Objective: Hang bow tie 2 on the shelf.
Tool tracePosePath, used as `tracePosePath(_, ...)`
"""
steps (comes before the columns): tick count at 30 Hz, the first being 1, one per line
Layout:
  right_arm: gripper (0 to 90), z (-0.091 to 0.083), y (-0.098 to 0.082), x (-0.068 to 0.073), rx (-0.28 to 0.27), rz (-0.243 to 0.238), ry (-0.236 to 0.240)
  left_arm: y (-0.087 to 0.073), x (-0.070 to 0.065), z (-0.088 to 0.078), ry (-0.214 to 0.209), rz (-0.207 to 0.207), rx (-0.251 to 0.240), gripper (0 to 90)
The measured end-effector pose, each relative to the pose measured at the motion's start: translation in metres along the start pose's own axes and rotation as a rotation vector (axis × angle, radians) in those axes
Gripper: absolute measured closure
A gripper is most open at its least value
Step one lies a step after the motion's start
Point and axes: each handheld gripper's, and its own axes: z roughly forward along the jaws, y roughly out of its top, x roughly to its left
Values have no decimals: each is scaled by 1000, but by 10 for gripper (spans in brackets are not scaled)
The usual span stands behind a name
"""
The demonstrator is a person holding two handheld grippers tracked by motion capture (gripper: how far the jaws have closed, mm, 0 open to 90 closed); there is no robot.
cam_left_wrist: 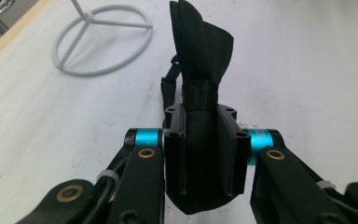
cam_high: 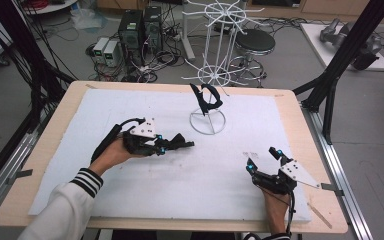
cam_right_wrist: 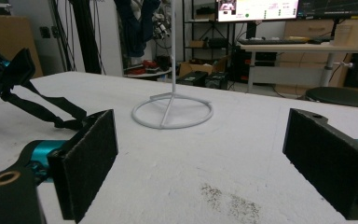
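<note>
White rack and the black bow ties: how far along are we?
Done: one black bow tie already hangs on the white rack. In hand: the left gripper is clamped on a second bow tie, its strap trailing, short of the rack. The right gripper rests open on the white table cover, holding nothing. Left: carry the second bow tie over and hang it, probably.

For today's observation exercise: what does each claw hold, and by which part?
The left claw clamps a black bow tie by its bunched fabric end. The right claw is open, holding nothing.
</note>
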Motion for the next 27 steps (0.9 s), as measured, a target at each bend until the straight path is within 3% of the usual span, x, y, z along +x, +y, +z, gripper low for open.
tracePosePath(12,95,0,0,0,0,0,0,0,8,-11,53,-79,-90,744)
tracePosePath(20,95,0,0,0,-1,0,0,-1,14,-19,105,-161,-198,745)
tracePosePath(24,95,0,0,0,-1,1,-1,-1,18,-24,142,-177,-224,744)
tracePosePath(27,95,0,0,0,-1,-2,-1,-2,18,-25,145,-177,-224,744)
